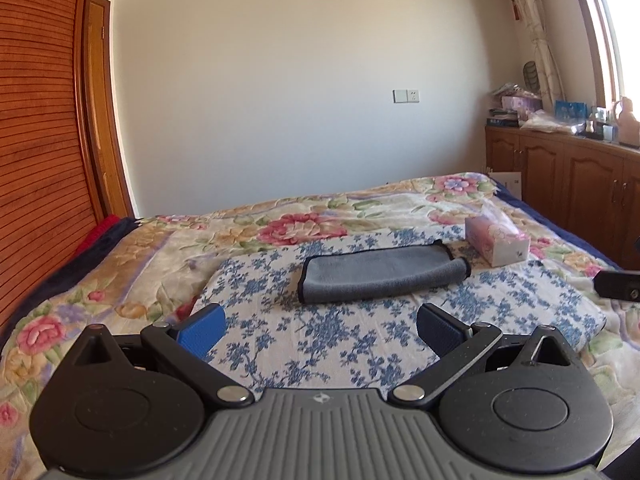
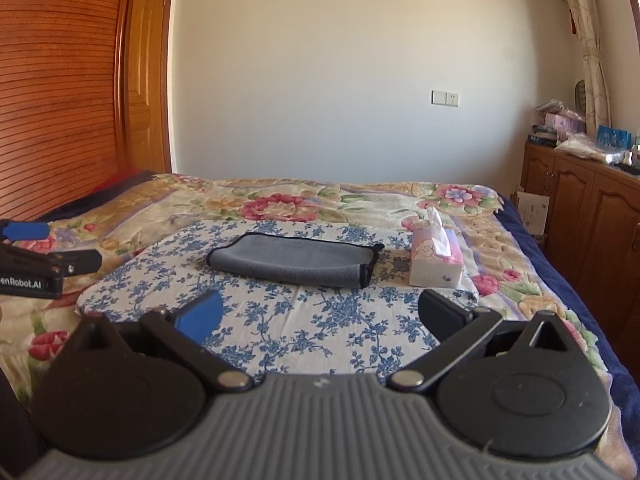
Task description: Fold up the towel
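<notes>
Left tongs: spread wide apart, gripping nothing, hovering over the near part of the pillow.
Right tongs: apart as well, empty (blue pad on one finger, dark on the other).
Towel: grey with a dark hem, folded into a long band, lying ahead of both tongs, clear of the fingertips.
Pillow: white with blue flowers, under the towel, on the flowered bed.
Tissue box: just beyond the towel's right end, ahead-right of the right tongs, apart from it.
Cabinet: wooden, far right, top cluttered.
</notes>
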